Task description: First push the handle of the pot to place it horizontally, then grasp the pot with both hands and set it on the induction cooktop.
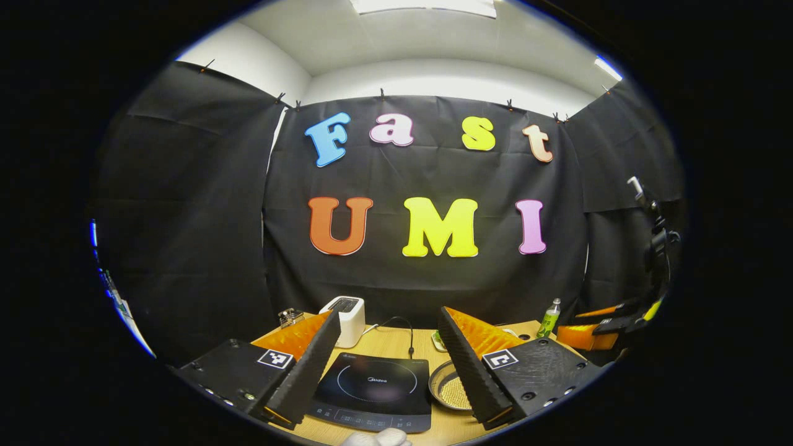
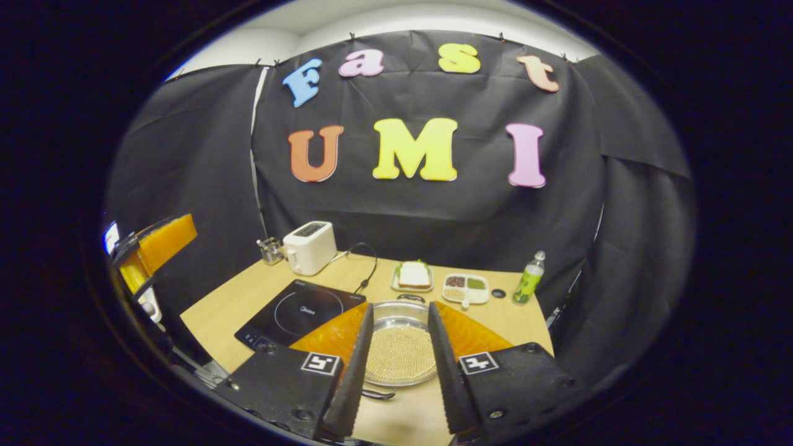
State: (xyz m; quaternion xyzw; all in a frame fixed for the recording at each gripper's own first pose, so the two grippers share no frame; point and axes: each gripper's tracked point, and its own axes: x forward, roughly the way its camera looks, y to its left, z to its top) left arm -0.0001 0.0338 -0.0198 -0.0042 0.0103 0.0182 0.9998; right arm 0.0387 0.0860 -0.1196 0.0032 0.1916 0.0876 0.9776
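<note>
Wooden table point(image 2: 248, 297) spans the lower half of the right gripper view, booth cloth behind it. Black induction cooktop point(image 2: 302, 313) sits lower left of centre there, cable running back toward a white toaster point(image 2: 310, 246). Pot point(image 2: 400, 350), a shallow metal pan filled with pale grains, sits just right of the cooktop at lower centre, not on it; a thin dark handle point(image 2: 376, 394) pokes out at its near rim and another small one at the far rim, orientation hard to read. Right gripper point(image 2: 400, 353) hangs above the pot, fingers apart, holding nothing. In the left gripper view the left gripper point(image 1: 387, 365) hovers over the cooktop, fingers spread wide, empty, with the pot's edge at lower right beside the right finger. Smaller stuff at the back: sandwich plate point(image 2: 413, 276), divided snack tray point(image 2: 466, 288), green bottle point(image 2: 528, 280). Task looks unstarted. Risks, my call: a hard push on the handle could slide the whole pot or spill grains; an uneven two-sided grip could tilt it; lifting too low could clip the cooktop edge.
</note>
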